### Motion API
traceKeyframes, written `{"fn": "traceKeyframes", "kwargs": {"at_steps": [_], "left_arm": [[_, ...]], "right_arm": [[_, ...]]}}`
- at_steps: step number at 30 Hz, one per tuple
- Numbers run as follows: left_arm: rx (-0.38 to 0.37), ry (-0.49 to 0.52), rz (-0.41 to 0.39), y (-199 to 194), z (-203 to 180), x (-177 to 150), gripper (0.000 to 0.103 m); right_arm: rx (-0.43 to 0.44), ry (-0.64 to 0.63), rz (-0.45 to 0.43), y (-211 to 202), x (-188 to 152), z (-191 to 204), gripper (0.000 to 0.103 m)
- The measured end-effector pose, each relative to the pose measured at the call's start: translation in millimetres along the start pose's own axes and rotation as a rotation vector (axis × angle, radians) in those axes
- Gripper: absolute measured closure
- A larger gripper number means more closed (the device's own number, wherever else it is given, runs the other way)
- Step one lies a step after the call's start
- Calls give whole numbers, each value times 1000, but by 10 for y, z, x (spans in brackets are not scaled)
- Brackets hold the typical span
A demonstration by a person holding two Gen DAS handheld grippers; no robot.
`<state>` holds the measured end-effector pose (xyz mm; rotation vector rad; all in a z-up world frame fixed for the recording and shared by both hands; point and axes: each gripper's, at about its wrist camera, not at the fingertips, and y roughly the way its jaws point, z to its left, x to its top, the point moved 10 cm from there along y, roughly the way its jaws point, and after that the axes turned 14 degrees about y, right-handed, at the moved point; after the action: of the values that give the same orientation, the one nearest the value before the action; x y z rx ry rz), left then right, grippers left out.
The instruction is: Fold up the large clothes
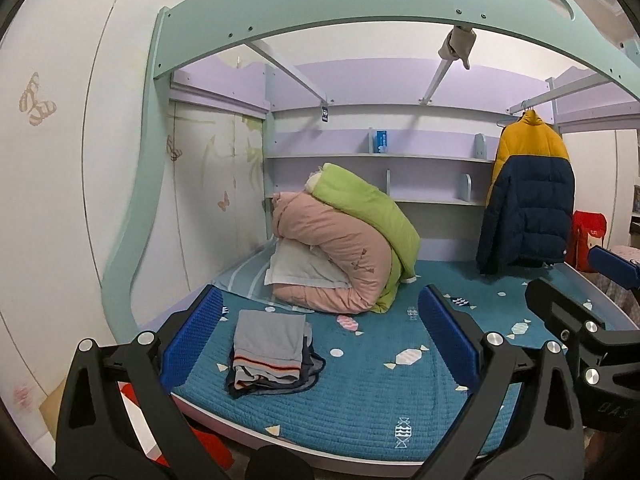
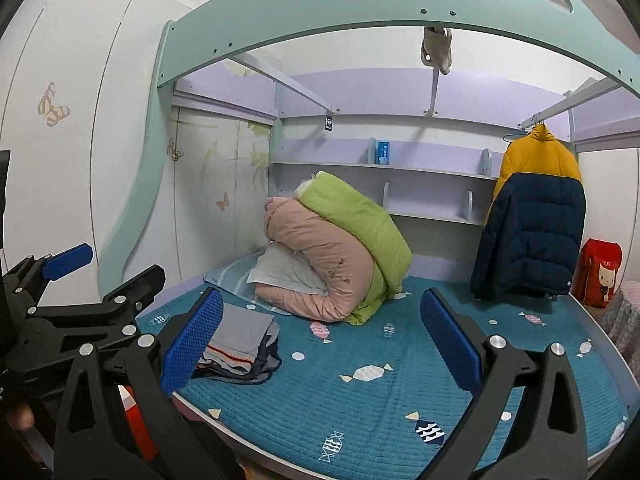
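Note:
A yellow and navy puffer jacket (image 1: 528, 204) hangs on a hanger from a rail at the right of the bed; it also shows in the right wrist view (image 2: 532, 216). A small stack of folded clothes (image 1: 268, 352), grey on top, lies on the blue bed cover (image 1: 380, 380) near the front left, and shows in the right wrist view (image 2: 240, 344). My left gripper (image 1: 320, 340) is open and empty, held before the bed's front edge. My right gripper (image 2: 324, 344) is open and empty beside it, and shows at the right of the left wrist view (image 1: 580, 320).
Rolled pink and green quilts (image 1: 344, 248) with a white pillow lie at the back of the bed. Purple shelves (image 1: 380, 156) run along the back wall. A red bag (image 2: 600, 272) stands at far right. A teal bunk frame (image 1: 360, 4) arches overhead.

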<state>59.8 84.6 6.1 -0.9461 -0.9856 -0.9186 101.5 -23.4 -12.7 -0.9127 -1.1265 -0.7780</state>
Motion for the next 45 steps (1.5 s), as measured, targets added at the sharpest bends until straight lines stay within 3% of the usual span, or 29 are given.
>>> {"fn": "traceKeyframes", "kwargs": {"at_steps": [45], "left_arm": [[24, 0, -24, -12, 16, 88, 5]], "right_arm": [[1, 28, -11, 11, 46, -52, 8]]}}
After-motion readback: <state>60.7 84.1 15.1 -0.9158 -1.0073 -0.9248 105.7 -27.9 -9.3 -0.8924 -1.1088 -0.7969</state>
